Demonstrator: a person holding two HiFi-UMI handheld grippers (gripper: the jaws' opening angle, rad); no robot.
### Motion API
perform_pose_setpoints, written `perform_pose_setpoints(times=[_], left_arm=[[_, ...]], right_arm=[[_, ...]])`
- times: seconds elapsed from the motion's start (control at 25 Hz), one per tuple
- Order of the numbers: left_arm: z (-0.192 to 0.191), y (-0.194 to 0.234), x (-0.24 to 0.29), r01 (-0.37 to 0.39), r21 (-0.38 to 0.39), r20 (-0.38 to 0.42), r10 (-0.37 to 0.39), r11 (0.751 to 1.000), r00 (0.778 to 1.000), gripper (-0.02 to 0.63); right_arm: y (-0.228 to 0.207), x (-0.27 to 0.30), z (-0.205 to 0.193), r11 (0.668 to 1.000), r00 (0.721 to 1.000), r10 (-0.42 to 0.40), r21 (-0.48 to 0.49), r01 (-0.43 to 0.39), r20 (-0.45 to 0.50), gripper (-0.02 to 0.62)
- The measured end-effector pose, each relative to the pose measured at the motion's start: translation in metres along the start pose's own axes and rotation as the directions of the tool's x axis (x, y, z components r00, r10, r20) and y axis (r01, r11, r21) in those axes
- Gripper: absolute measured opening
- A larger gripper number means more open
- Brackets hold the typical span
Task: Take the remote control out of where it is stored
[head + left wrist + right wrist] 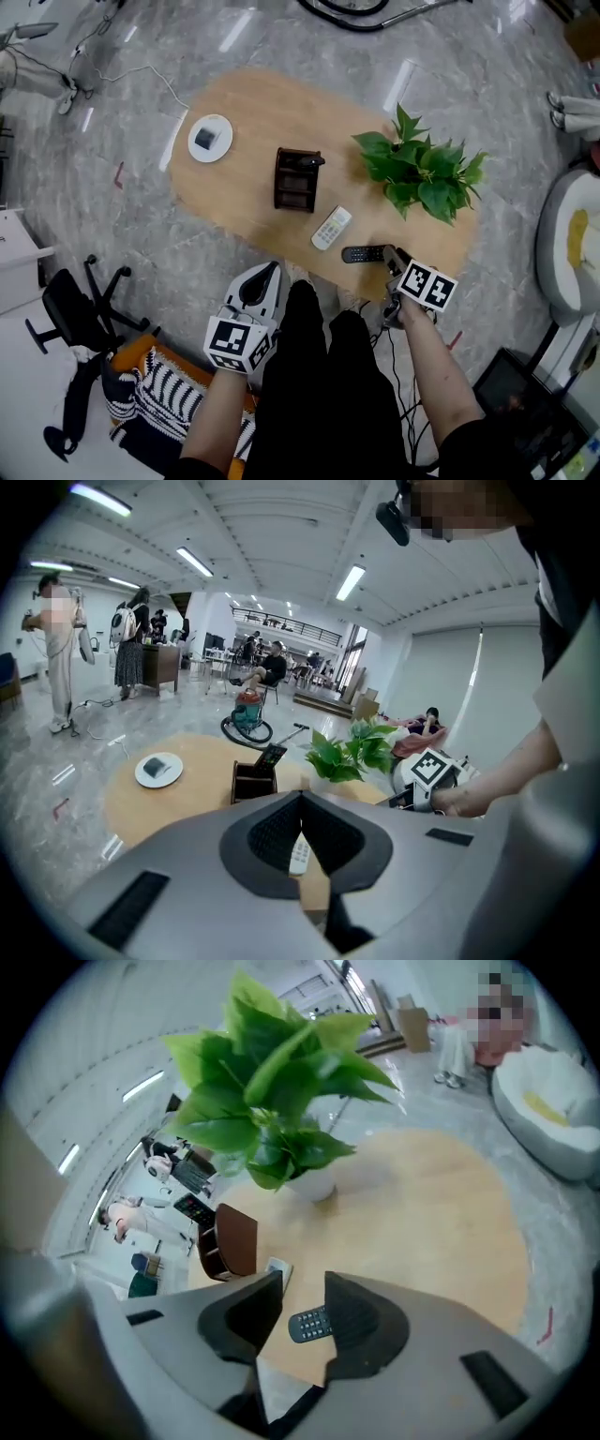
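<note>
Black remote (pixel 366 253) lies flat on the table (pixel 253 103) near its front edge, about 5 o'clock from the brown holder (pixel 297 179). White remote (pixel 331 228) sits just beside it, at its 10 o'clock. Right gripper (pixel 394 258) is above the black remote's right end, jaws partway apart, pads clear of it, holding nothing. Left gripper (pixel 270 272) is off the table at holder's 7 o'clock, jaws closed, empty. Plant (pixel 422 169) at holder's 3 o'clock.
</note>
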State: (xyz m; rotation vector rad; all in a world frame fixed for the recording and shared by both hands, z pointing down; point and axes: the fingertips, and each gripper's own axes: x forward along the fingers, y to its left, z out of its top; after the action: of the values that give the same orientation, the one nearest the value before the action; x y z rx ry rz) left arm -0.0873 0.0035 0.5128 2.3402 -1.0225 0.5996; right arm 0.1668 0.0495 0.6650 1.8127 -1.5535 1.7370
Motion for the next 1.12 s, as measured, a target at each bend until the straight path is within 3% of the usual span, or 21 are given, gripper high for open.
perform_pose_setpoints(times=[0.2, 0.36, 0.48, 0.64, 0.8, 0.88, 0.96, 1.12], left_arm=[[0.027, -0.001, -0.005, -0.015, -0.009, 0.067, 0.016, 1.000, 0.998, 0.006], [0.041, -0.002, -0.009, -0.014, -0.058, 0.106, 0.020, 0.998, 0.994, 0.006], [0.049, -0.002, -0.016, -0.021, -0.083, 0.136, 0.033, 0.996, 0.990, 0.006], [0.058, 0.000, -0.021, -0.031, -0.088, 0.166, 0.046, 0.996, 0.985, 0.006], [0.060, -0.001, -0.020, -0.003, -0.076, 0.168, 0.015, 0.997, 0.986, 0.006], [0.058, 0.000, -0.020, -0.003, -0.068, 0.160, 0.013, 0.998, 0.987, 0.006], [0.056, 0.001, -0.019, 0.001, -0.069, 0.156, 0.010, 0.998, 0.988, 0.006], [0.055, 0.009, -0.022, -0.015, -0.076, 0.162, 0.027, 0.997, 0.986, 0.006]], right_arm=[[0.040, -0.029, 0.033, 0.988, 0.992, 0.056, -0.148, -0.039, 0.112, 0.066], [0.072, -0.059, 0.055, 0.952, 0.972, 0.085, -0.306, -0.015, 0.219, 0.058], [0.102, -0.084, 0.065, 0.882, 0.943, 0.135, -0.471, 0.025, 0.303, 0.058], [0.143, -0.108, 0.068, 0.752, 0.902, 0.230, -0.655, 0.074, 0.367, 0.060], [0.173, -0.114, 0.058, 0.633, 0.886, 0.295, -0.767, 0.099, 0.357, 0.058], [0.183, -0.110, 0.051, 0.592, 0.889, 0.311, -0.800, 0.096, 0.336, 0.058], [0.186, -0.104, 0.047, 0.581, 0.899, 0.305, -0.809, 0.086, 0.315, 0.058], [0.187, -0.094, 0.043, 0.605, 0.913, 0.282, -0.793, 0.070, 0.296, 0.058]])
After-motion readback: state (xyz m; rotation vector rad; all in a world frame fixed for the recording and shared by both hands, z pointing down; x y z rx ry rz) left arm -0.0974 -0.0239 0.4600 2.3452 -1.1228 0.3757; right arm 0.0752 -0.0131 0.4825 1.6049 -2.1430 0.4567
